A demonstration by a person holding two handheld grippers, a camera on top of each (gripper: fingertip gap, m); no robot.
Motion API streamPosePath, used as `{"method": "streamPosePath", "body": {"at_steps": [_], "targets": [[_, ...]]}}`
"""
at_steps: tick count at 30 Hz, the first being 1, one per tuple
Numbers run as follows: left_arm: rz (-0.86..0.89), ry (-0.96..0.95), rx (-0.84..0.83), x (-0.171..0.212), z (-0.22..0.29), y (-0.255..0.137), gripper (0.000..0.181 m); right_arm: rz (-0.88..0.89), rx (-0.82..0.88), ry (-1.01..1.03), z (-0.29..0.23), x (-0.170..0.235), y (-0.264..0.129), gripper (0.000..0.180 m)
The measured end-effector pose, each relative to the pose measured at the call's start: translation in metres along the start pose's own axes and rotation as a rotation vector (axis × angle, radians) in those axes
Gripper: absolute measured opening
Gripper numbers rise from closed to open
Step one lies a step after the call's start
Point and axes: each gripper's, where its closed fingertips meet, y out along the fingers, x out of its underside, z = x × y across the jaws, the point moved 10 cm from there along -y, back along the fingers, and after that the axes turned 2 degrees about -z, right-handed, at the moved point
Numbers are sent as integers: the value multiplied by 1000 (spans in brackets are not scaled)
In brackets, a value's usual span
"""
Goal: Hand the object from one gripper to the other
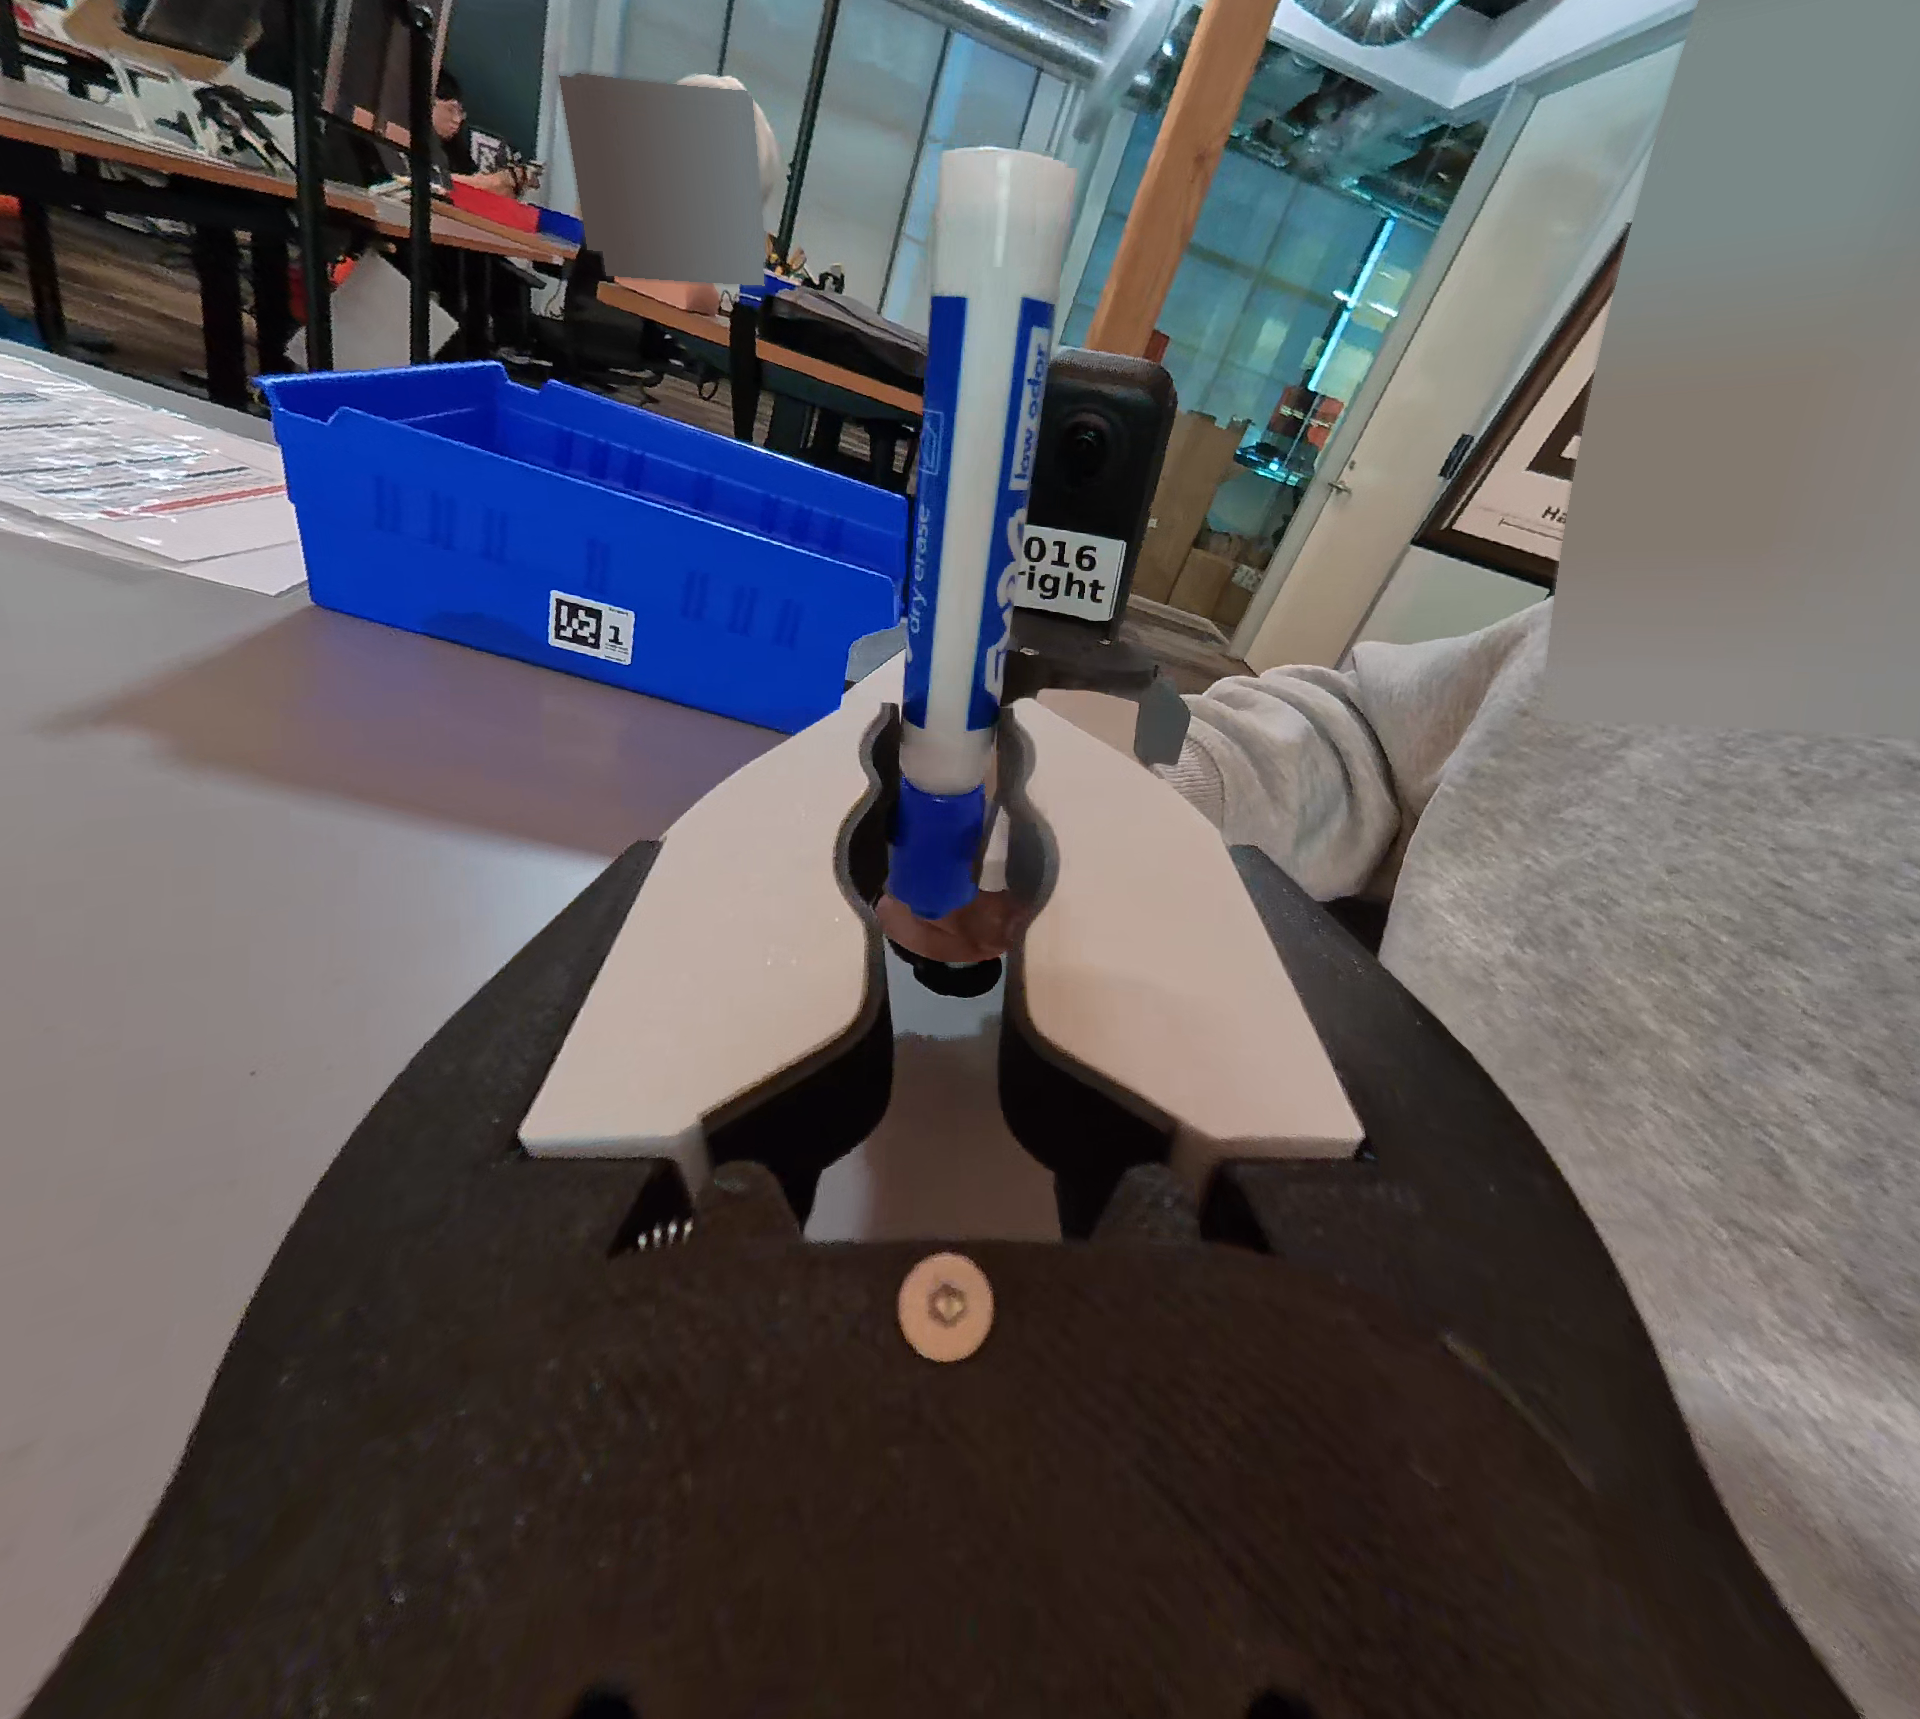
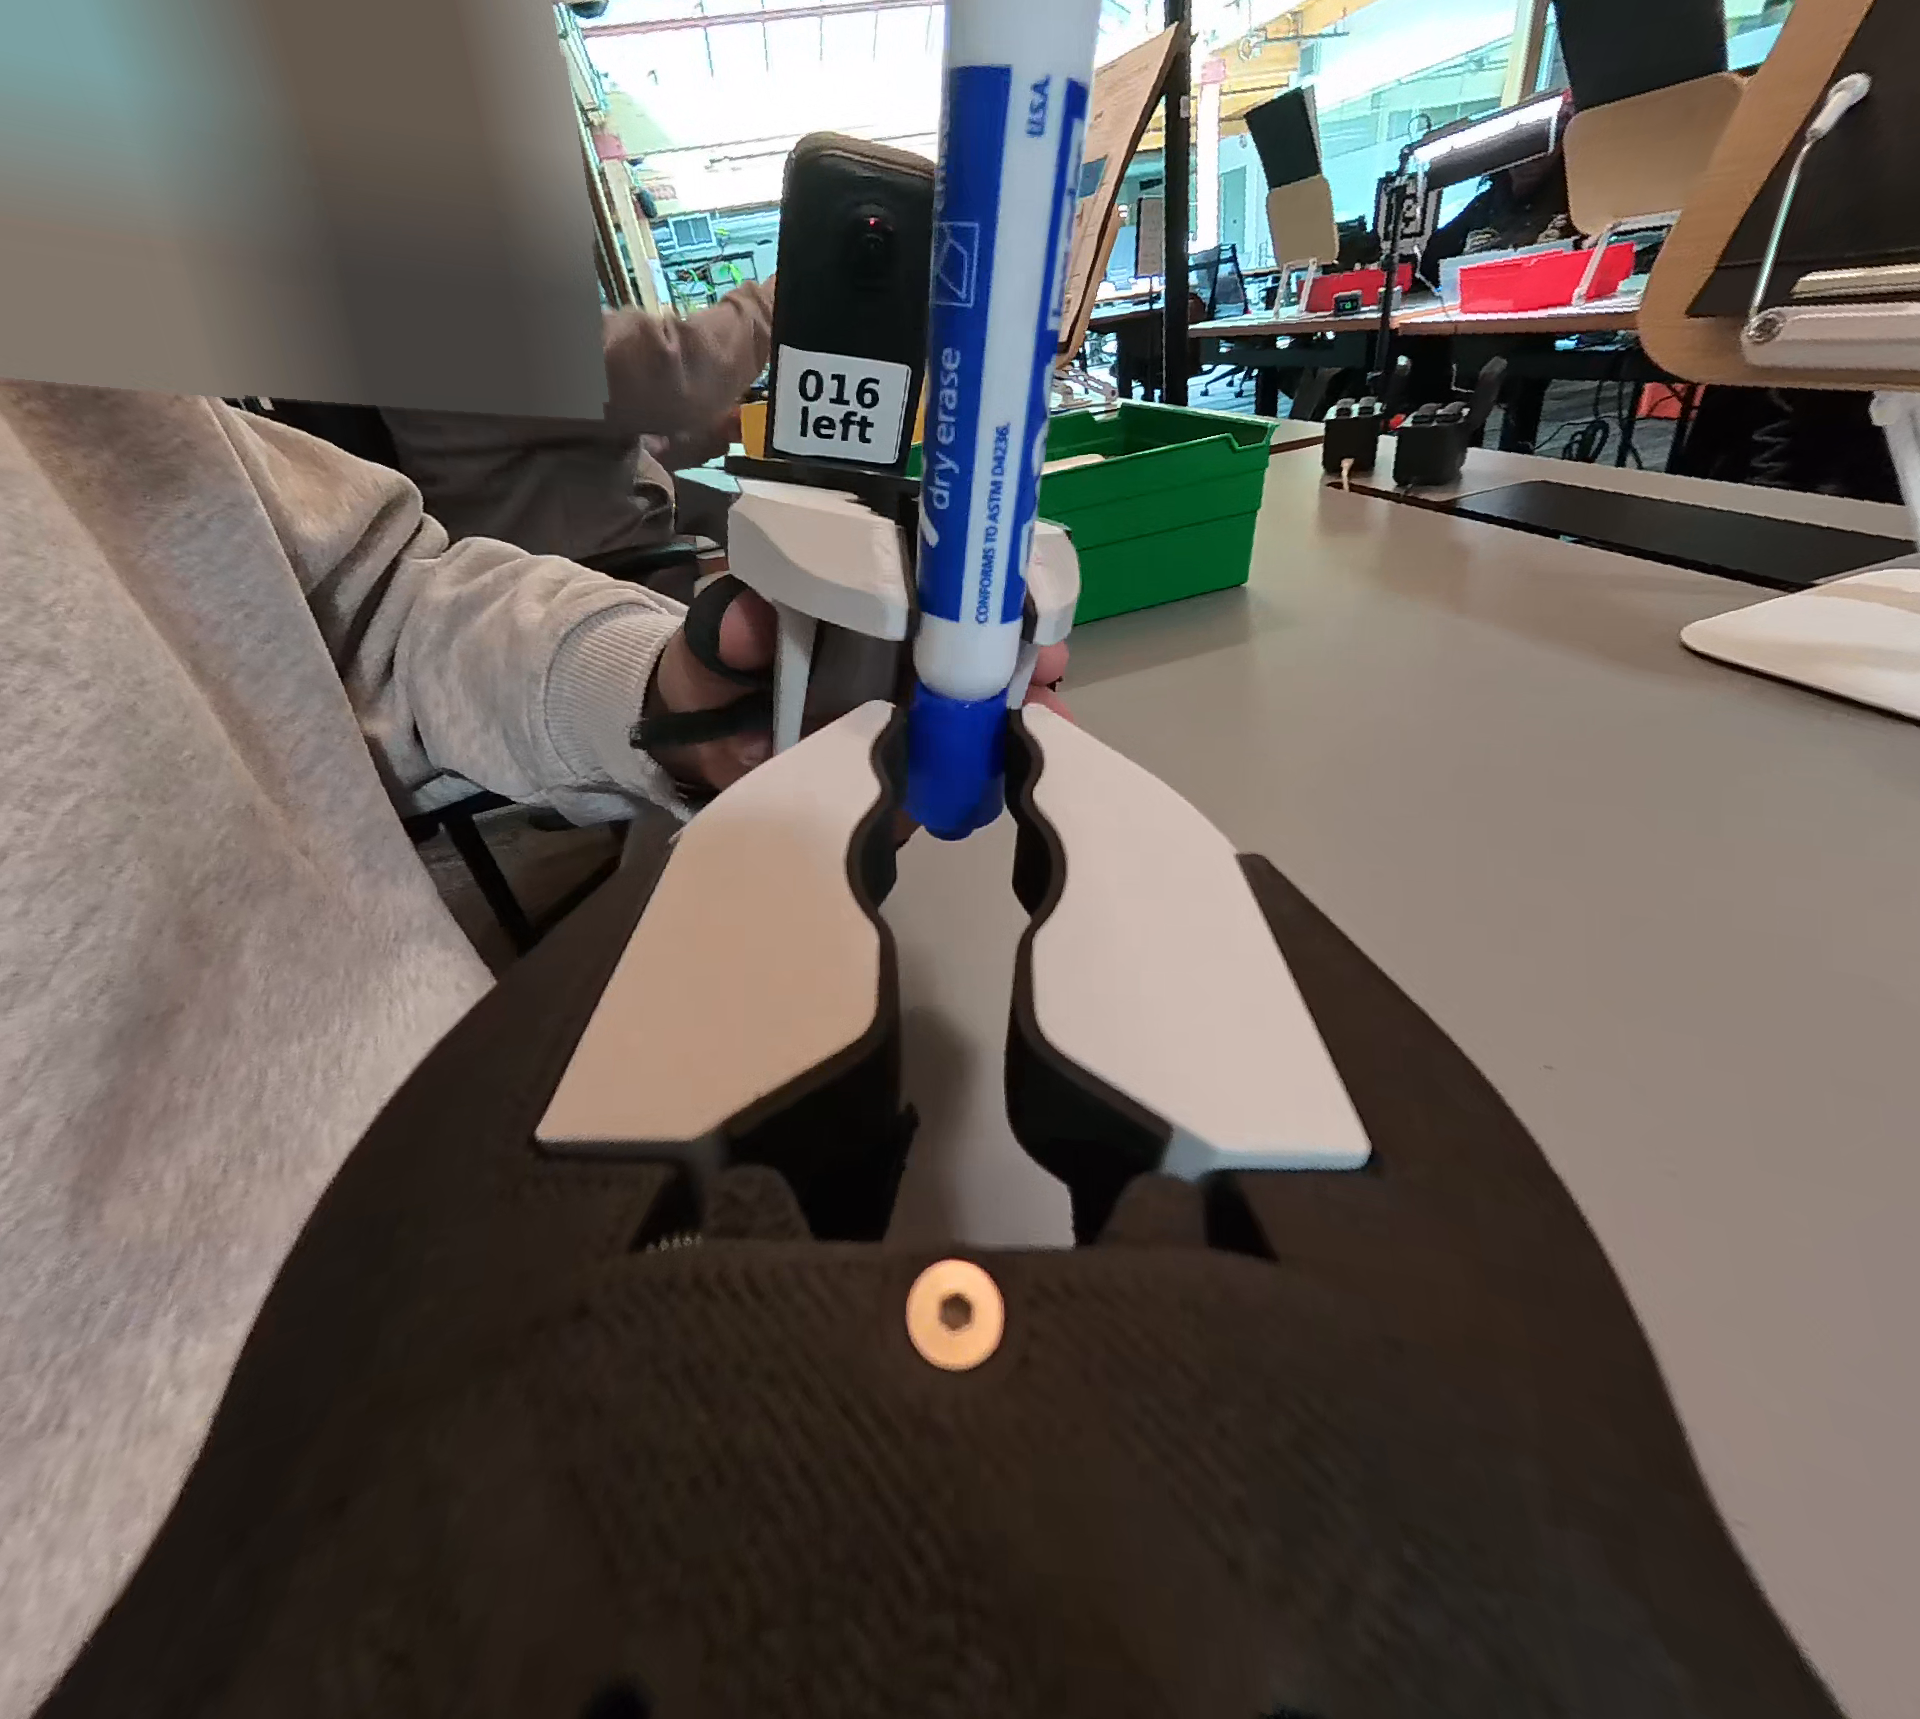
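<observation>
A white dry-erase marker with a blue label and blue cap [image 1: 982,422] stands upright, cap down, between my two grippers, which face each other above the grey table [image 1: 208,838]. My left gripper [image 1: 940,724] is shut on the barrel just above the cap. In the right wrist view the marker [image 2: 1003,319] has its blue cap pinched between the tips of my right gripper [image 2: 954,724]. The left gripper [image 2: 966,589] grips the barrel just above and behind it. The right gripper's camera [image 1: 1101,443] shows behind the marker.
A blue bin [image 1: 582,526] sits on the table to the left, with a printed sheet [image 1: 125,464] beyond it. A green bin [image 2: 1153,506], a black mat [image 2: 1662,526] and a white stand base [image 2: 1818,641] lie behind and right. A grey sleeve [image 1: 1299,786] is close by. Both grippers' tips are close together, under 4 cm apart.
</observation>
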Motion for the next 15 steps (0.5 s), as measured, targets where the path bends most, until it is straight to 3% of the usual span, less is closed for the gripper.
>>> {"method": "streamPosePath", "body": {"at_steps": [13,15], "targets": [[-31,51,0,1,2,0,17,-21,-16,-18,-1,0,1,19],[-30,76,-12,0,3,0,17,-54,-24,-12,1,2,1,41]]}}
